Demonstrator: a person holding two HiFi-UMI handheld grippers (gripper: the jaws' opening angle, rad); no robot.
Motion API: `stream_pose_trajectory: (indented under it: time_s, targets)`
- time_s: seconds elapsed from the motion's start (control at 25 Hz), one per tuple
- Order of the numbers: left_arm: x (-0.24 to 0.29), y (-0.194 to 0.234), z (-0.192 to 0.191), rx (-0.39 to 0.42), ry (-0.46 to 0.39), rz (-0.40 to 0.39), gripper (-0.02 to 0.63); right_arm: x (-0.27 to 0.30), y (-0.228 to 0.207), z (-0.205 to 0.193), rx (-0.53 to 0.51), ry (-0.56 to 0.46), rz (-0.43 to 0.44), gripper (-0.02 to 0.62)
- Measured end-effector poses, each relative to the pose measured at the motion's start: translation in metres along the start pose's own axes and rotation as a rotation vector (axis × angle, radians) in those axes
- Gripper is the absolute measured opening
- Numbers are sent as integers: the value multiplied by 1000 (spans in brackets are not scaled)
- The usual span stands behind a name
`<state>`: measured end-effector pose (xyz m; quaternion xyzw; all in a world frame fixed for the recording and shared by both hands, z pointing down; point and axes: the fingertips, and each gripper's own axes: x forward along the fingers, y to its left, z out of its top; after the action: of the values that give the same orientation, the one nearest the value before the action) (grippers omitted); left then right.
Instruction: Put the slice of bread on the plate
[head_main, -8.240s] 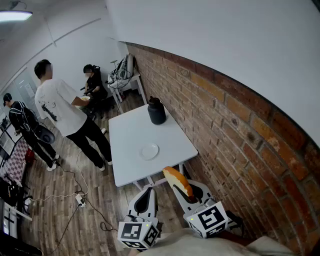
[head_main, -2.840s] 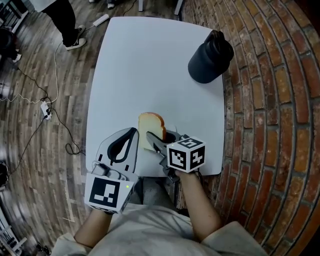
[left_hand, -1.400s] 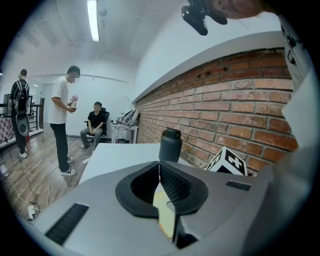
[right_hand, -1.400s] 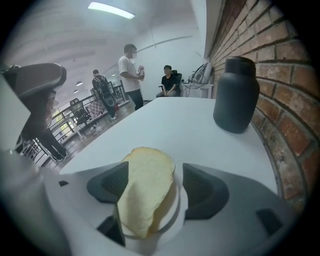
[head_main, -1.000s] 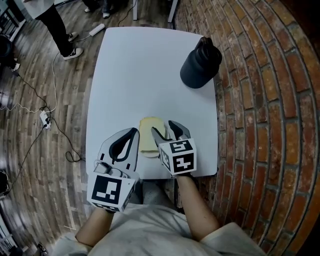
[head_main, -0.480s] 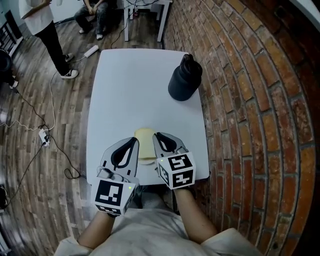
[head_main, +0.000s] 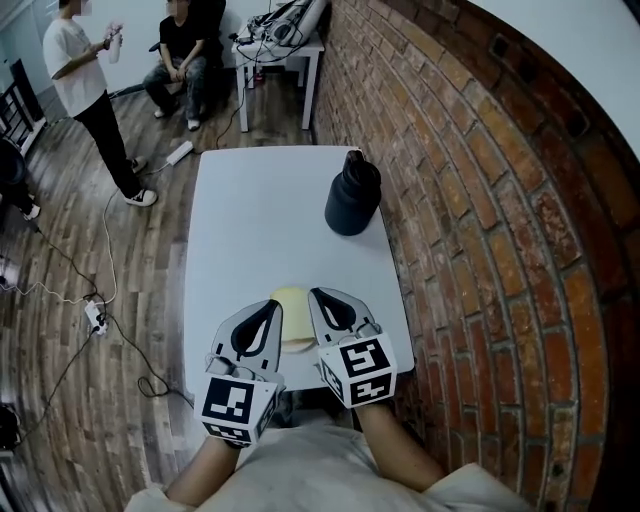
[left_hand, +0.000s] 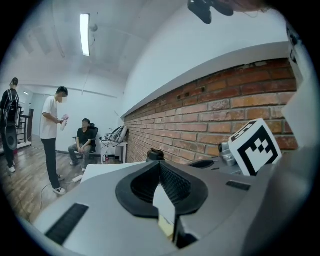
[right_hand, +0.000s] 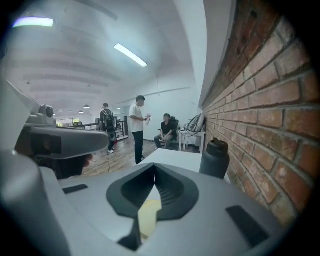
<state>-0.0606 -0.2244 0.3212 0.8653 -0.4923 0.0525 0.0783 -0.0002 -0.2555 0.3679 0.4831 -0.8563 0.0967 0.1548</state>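
Bread slice (head_main: 289, 308), pale, soft and light, lies flat between your grey left tongs (head_main: 268, 305) and right tongs (head_main: 316, 294), both closed on nothing, the right just now; take it gently by the crust.

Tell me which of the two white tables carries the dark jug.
The larger near table, where the bread lies; the jug stands near its far right corner. The small far table holds cables instead.
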Motion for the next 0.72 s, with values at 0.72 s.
stream_pose_trajectory:
  time_s: [0.72]
  targets:
    - [-29, -19, 31, 45, -62, -34, 12, -58, 37, 47, -47, -139, 7, 6]
